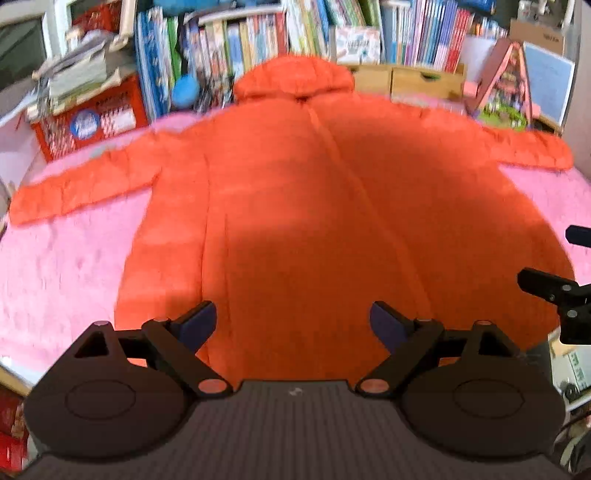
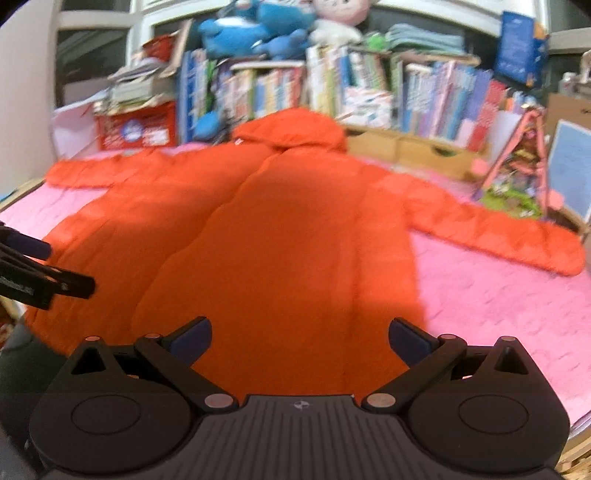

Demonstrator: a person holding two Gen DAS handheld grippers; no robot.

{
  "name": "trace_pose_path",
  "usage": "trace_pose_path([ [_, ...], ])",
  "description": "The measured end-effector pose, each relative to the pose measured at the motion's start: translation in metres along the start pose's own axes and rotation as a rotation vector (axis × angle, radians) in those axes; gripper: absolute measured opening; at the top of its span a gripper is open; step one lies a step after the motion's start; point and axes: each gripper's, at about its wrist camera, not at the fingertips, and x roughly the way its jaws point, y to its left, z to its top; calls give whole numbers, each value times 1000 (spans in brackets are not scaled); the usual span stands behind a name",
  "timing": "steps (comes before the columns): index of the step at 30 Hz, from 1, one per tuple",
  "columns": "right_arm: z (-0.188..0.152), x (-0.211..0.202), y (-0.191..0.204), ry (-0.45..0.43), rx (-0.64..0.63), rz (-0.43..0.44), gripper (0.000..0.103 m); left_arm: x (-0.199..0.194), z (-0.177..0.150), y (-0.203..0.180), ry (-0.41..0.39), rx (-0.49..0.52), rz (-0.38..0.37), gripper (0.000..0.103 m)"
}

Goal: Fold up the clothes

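Black ribbed plastic forms the left gripper (image 1: 293,323), its flat dark-blue pads spread wide with nothing between them; the right gripper (image 2: 300,338) stands just as wide and empty. Beneath both lies the pink blanket (image 1: 66,258), fuzzy and soft, and spread flat on it the orange jacket (image 1: 306,206), puffy and quilted, sleeves stretched out to each side, rounded hood (image 2: 295,127) toward the crowded books (image 2: 424,99). Blue plush toys (image 2: 251,33) sit on top of them
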Motion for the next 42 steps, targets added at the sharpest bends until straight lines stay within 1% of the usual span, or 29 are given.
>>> trace_pose_path([
  [4, 12, 7, -24, -47, 36, -62, 103, 10, 29, -1, -68, 27, -25, 91],
  [7, 19, 15, -55, -95, 94, -157, 103, 26, 49, 3, -98, 16, -19, 93],
  [12, 23, 31, -123, -166, 241, -315, 103, 59, 75, 21, -95, -45, 28, 93],
  [16, 30, 54, -179, -186, 302, -399, 103, 82, 88, 39, -95, -66, 83, 93],
  [20, 38, 88, -243, -166, 475, -443, 103, 110, 98, 57, -88, -137, 125, 94],
  [24, 38, 121, -301, -136, 627, -468, 103, 137, 96, 72, -57, -194, 172, 94],
  [27, 39, 148, -333, -108, 703, -452, 103, 150, 89, 80, -35, -206, 199, 94],
  [29, 37, 163, -349, -98, 769, -426, 102, 156, 83, 88, -44, -223, 204, 103],
  [30, 37, 170, -356, -97, 806, -417, 100, 159, 79, 93, -51, -234, 205, 103],
  [31, 37, 174, -360, -104, 825, -416, 99, 161, 76, 97, -60, -249, 200, 103],
  [32, 38, 178, -363, -111, 845, -415, 89, 163, 73, 102, -75, -270, 181, 103],
  [33, 39, 182, -366, -115, 862, -408, 60, 164, 71, 106, -86, -285, 166, 103],
  [35, 43, 183, -366, -143, 897, -379, 30, 164, 72, 105, -82, -277, 169, 103],
  [36, 46, 181, -364, -171, 908, -368, 25, 164, 73, 104, -80, -271, 173, 103],
  [37, 52, 174, -355, -211, 885, -358, 23, 164, 73, 104, -79, -268, 176, 103],
  [39, 73, 161, -327, -286, 788, -326, 22, 164, 73, 104, -80, -270, 172, 103],
  [42, 113, 149, -278, -362, 635, -188, 22, 164, 73, 106, -83, -275, 167, 103],
])
